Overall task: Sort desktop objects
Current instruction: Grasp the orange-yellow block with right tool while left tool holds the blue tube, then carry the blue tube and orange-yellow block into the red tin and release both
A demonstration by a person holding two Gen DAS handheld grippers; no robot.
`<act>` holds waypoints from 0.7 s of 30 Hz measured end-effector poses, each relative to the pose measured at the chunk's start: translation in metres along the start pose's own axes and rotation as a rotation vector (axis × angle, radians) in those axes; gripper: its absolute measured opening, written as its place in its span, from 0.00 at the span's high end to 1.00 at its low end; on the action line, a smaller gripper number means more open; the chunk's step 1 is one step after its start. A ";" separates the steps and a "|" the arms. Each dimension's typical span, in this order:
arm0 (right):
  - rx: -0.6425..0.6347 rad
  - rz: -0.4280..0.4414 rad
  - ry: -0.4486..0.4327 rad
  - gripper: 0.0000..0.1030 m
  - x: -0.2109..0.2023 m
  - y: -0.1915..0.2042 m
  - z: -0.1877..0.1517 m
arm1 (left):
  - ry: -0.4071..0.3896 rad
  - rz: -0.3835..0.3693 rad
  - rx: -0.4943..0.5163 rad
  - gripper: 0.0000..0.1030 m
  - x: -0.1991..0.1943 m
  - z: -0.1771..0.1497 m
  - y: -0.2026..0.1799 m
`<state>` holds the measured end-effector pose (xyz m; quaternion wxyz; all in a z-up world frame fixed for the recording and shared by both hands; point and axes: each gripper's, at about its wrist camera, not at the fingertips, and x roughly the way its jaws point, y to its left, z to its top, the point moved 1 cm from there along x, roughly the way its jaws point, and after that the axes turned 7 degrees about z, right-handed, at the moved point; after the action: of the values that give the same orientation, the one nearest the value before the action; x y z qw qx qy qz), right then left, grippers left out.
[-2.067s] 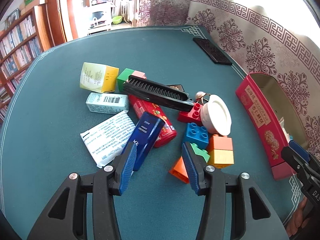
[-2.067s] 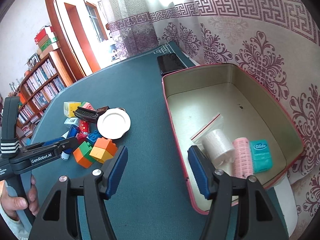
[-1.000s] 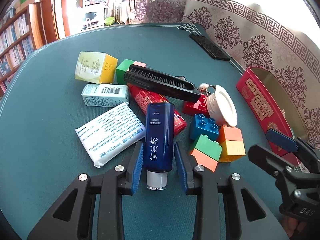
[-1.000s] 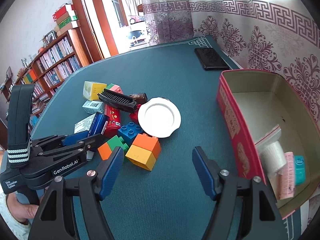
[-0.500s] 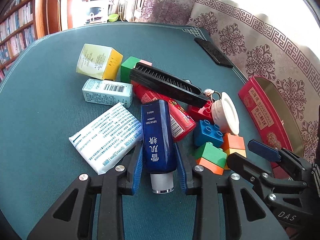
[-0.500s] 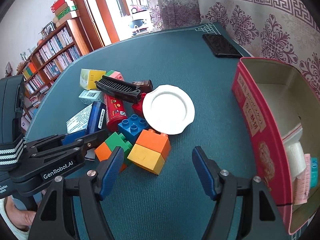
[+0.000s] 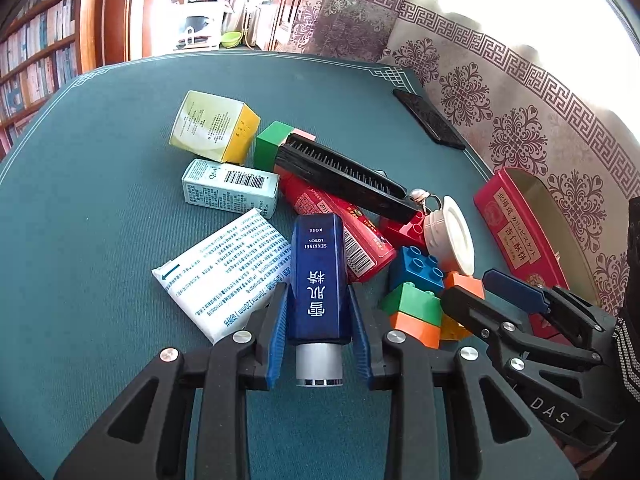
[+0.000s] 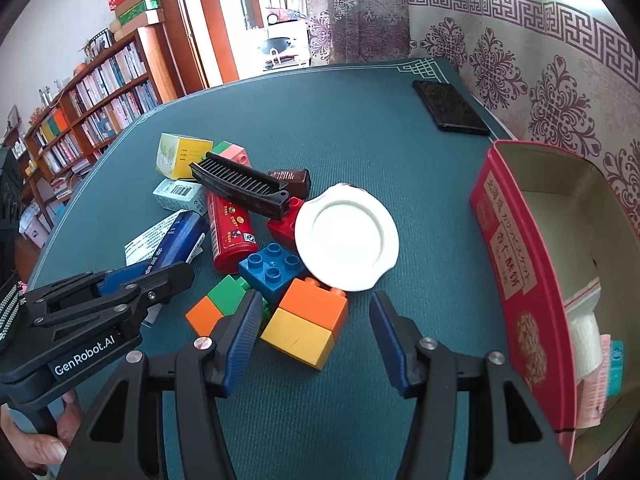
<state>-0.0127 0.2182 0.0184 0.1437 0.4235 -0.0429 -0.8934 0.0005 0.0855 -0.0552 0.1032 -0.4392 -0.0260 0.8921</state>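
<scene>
Your left hand-held gripper (image 7: 318, 326) is clamped on the blue lotion bottle (image 7: 318, 280), low in the centre of the left wrist frame, silver cap toward you; I can't tell whether the bottle has cleared the bench (image 7: 100, 220) yet. Your right hand-held gripper (image 8: 312, 338) is spread wide and holds nothing, with the orange-and-yellow block (image 8: 306, 320) sitting between its fingers at the centre of the right wrist frame.

By my reading, the sorting is in its early part. The red tin (image 8: 516, 248) at the right edge holds only a few small things at its near end: a white roll, a pink packet, a teal one. Most of the pile is unsorted at frame centre: the white dish (image 8: 346, 236), black comb (image 8: 240, 188), red tube (image 8: 230, 232), yellow box (image 8: 180, 154), blue brick (image 8: 272, 268) and the white leaflet pack (image 7: 224, 268). The black phone (image 8: 450, 112) lies apart, upper right.
</scene>
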 end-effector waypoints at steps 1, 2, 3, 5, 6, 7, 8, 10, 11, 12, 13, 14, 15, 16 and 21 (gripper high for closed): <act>-0.005 -0.004 -0.001 0.42 0.001 0.001 0.000 | 0.000 0.000 -0.001 0.69 0.000 0.000 0.000; -0.005 -0.005 -0.003 0.42 0.001 0.001 0.001 | 0.001 0.000 -0.002 0.69 0.001 0.000 0.001; -0.002 -0.005 -0.003 0.42 0.001 0.000 0.000 | 0.003 0.000 -0.003 0.69 0.003 0.001 0.000; 0.010 -0.008 -0.003 0.42 0.000 -0.004 -0.001 | 0.008 0.002 -0.001 0.69 0.004 0.000 0.000; 0.019 -0.017 -0.001 0.42 0.000 -0.007 -0.001 | 0.011 0.003 0.001 0.69 0.005 0.000 0.000; 0.030 -0.011 0.004 0.42 0.000 -0.010 -0.002 | 0.016 0.005 0.004 0.69 0.006 0.000 -0.001; 0.045 0.000 0.005 0.42 0.000 -0.012 -0.003 | 0.023 0.006 0.006 0.69 0.007 0.000 0.000; 0.048 -0.003 0.005 0.42 -0.001 -0.013 -0.003 | 0.036 0.003 0.008 0.69 0.011 0.000 -0.001; 0.038 -0.007 0.004 0.43 -0.001 -0.011 -0.003 | 0.039 0.003 0.008 0.69 0.013 0.001 -0.001; 0.029 -0.013 0.016 0.43 0.001 -0.009 -0.004 | 0.045 0.000 0.009 0.69 0.015 0.003 0.000; 0.025 -0.011 0.028 0.45 0.004 -0.008 -0.005 | 0.050 0.000 0.010 0.69 0.017 0.003 -0.001; 0.023 -0.013 0.047 0.48 0.008 -0.007 -0.006 | 0.043 0.004 0.013 0.69 0.017 0.003 -0.002; 0.023 -0.019 0.070 0.49 0.014 -0.007 -0.007 | 0.042 0.007 0.015 0.69 0.018 0.003 -0.003; 0.027 -0.017 0.087 0.51 0.018 -0.008 -0.008 | 0.041 0.008 0.017 0.69 0.018 0.003 -0.003; 0.035 -0.002 0.072 0.58 0.016 -0.010 -0.009 | 0.019 0.003 0.009 0.70 0.014 0.004 -0.004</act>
<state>-0.0175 0.2237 -0.0009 0.1369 0.4578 -0.0531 -0.8769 -0.0102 0.0921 -0.0635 0.1042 -0.4472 -0.0206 0.8881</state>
